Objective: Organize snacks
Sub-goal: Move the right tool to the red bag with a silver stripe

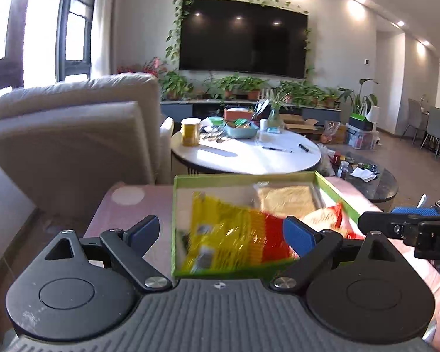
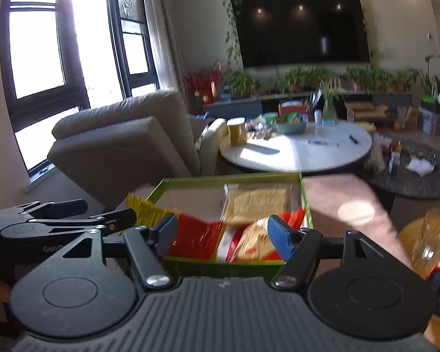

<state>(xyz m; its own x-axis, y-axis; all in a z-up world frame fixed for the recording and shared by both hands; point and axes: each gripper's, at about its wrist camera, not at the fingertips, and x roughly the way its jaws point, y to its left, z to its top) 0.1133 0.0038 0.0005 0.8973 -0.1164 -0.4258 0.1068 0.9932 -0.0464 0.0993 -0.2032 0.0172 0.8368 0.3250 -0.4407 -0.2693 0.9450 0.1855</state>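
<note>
Only the right view shows a glass (image 2: 431,234) beside the green box (image 2: 234,177).

A green box (image 1: 337,189) holds a yellow-and-red striped packet (image 1: 228,234), on a pink table (image 1: 132,205)

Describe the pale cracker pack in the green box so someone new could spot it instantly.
Find the pink table in front of both grippers; on it sits an open green box of snacks. The cracker pack lies flat in the box's far right corner, towards the round white table. It is the only clear-wrapped, pale tan, square slab; the yellow-and-red bag and orange bag nearer the camera are bright and crinkled.
</note>
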